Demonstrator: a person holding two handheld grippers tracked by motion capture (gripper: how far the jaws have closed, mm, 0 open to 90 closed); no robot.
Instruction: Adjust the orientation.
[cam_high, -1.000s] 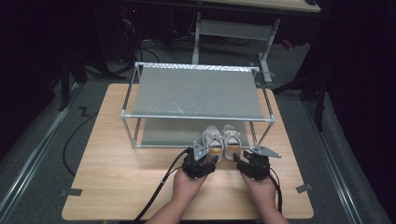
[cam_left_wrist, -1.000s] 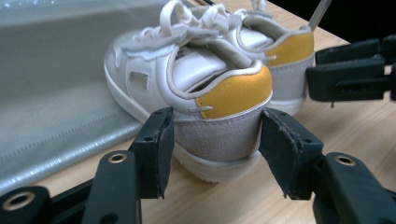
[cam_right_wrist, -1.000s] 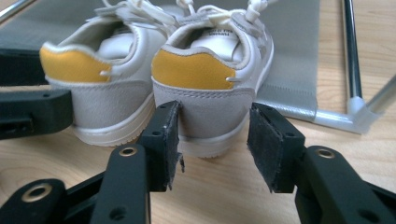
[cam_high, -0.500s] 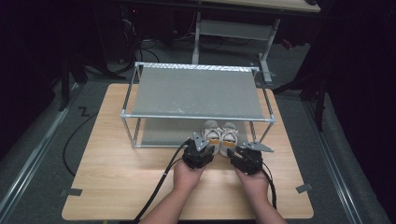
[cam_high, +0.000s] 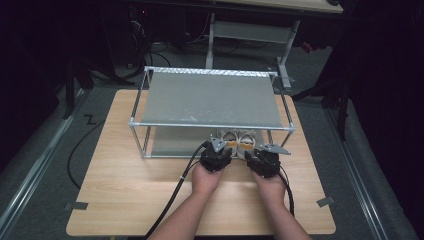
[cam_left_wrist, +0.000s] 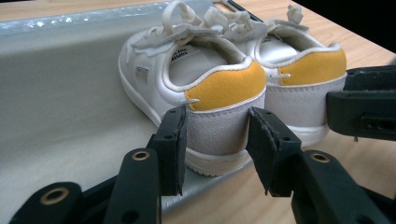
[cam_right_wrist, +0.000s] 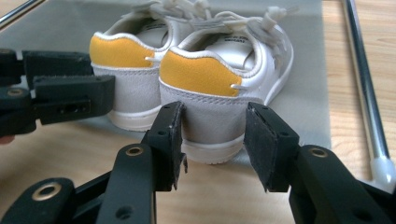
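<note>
A pale wooden worktop (cam_high: 125, 200) carries a two-tier metal-framed shoe rack (cam_high: 212, 97) with grey fabric shelves, set toward its far side. On the lower shelf, at the near edge and right of the middle, stands a pair of small white shoes (cam_high: 236, 141), heels toward the person. Two forearms come in from the bottom edge. The left gripper (cam_high: 216, 152) sits at the heel of the left shoe and the right gripper (cam_high: 262, 156) at the heel of the right one, side by side; their jaws are hidden under the gripper bodies. A black cable (cam_high: 172, 197) trails back from the left gripper across the wood.
</note>
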